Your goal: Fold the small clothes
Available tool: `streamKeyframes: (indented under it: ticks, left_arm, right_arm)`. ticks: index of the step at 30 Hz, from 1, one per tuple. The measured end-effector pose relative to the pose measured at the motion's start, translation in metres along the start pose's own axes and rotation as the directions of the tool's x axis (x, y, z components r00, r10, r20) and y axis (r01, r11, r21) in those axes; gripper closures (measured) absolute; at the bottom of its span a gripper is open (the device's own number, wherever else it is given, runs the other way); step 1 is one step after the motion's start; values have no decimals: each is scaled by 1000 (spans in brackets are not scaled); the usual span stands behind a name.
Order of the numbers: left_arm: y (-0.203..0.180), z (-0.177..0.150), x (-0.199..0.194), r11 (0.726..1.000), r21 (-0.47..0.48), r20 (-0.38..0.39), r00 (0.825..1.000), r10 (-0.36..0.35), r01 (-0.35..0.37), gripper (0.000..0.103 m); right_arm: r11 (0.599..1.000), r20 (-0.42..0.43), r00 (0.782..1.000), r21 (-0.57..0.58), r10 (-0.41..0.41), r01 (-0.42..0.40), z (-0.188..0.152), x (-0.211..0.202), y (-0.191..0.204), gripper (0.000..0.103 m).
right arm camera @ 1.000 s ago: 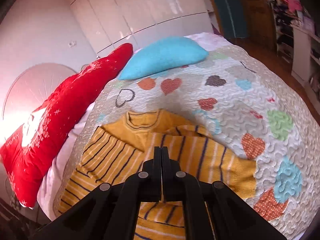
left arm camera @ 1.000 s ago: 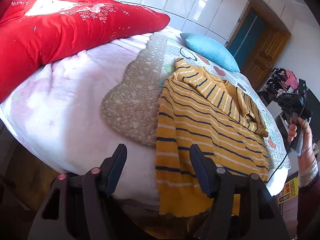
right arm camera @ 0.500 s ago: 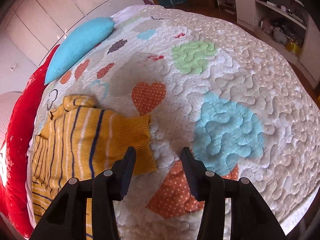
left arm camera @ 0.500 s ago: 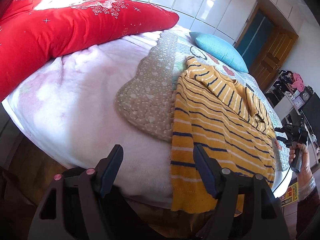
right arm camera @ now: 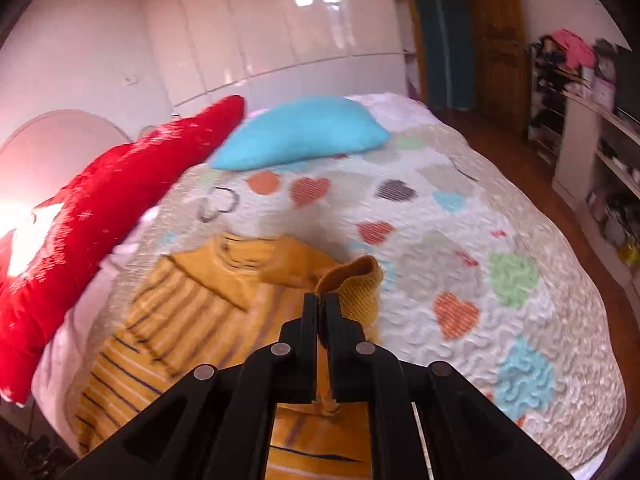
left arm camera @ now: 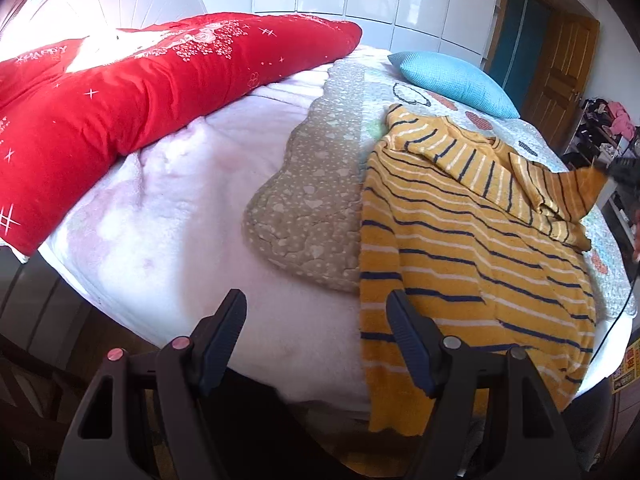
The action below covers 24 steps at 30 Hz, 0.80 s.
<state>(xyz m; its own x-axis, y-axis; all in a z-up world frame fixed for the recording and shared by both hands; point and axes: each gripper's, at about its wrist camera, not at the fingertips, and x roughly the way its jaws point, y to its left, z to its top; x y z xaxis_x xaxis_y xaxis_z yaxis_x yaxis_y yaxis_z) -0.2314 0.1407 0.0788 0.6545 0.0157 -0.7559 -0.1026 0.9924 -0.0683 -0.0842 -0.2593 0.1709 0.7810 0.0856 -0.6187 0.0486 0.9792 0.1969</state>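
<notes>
The yellow striped sweater lies flat near the bed's front edge; right gripper has its jaws clamped on the sleeve cuff, lifted; left gripper hovers wide open, empty, over bare pink blanket.

A home bedroom: a bed with a heart quilt, blue pillow, white wardrobes, wooden door.

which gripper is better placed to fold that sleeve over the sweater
Right. The right gripper is shut on the sleeve cuff, lifted off the quilt. The left gripper is open over the sweater's hem, holding nothing.
</notes>
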Motion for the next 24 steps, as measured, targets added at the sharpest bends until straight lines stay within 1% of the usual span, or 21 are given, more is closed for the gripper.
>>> streamKeyframes:
  ticks: [2,3,5,7,8,10,11,12,13,14,16,17,18,20,21,22,23,24]
  left_arm:
    - [2,1,-2,997,17,17,997,70,-70,32]
    - [3,1,-3,994,22,27,994,102,-102,32]
    - [7,1,-8,988,23,47,987,153,-155,32]
    - [11,2,-12,981,22,62,979,193,-194,31]
    - [15,2,-15,977,21,69,976,208,-210,31]
    - [20,2,-19,971,21,81,969,235,-237,30]
    - [23,1,-21,969,20,86,966,243,-246,27]
    - [25,1,-22,968,17,91,964,249,-252,25]
    - [28,1,-22,967,12,92,963,253,-255,25]
    - [30,0,-22,967,9,89,963,254,-256,25]
    - [33,1,-19,967,4,79,964,254,-255,25]
    - [34,2,-17,967,4,72,965,254,-254,25]
    - [34,2,-15,968,5,66,966,252,-253,25]
    - [33,2,-11,970,9,54,969,243,-244,25]
    - [31,2,-9,970,12,51,969,241,-242,25]
    - [29,3,-7,970,17,49,969,240,-241,25]
    - [26,2,-6,970,23,45,970,240,-241,25]
    - [22,2,-4,971,29,42,971,237,-238,25]
  right_arm:
    - [991,-12,994,-67,111,-112,11,-1,52,98]
    - [981,-36,985,-98,167,-170,12,3,79,98]
    - [949,-116,958,-147,262,-278,4,17,131,98]
    - [913,-215,922,-188,321,-362,-18,39,182,98]
    - [896,-264,905,-208,335,-393,-32,50,205,98]
    - [873,-343,882,-253,323,-418,-60,74,245,98]
    - [863,-382,866,-256,323,-435,-75,88,256,98]
    - [856,-426,843,-242,329,-456,-88,102,266,98]
    - [852,-469,818,-222,333,-474,-100,117,273,98]
    - [852,-506,797,-204,331,-483,-111,131,278,95]
    - [859,-557,766,-167,322,-483,-130,153,280,95]
    - [860,-580,745,-141,329,-490,-136,161,280,95]
    - [863,-590,734,-118,336,-490,-140,166,278,95]
    - [859,-582,724,-83,370,-506,-137,165,271,92]
    - [859,-579,727,-86,369,-505,-135,161,268,90]
    - [862,-567,742,-107,357,-496,-131,155,265,80]
    - [863,-546,763,-132,347,-487,-127,148,261,69]
    - [863,-522,781,-154,343,-482,-122,140,256,65]
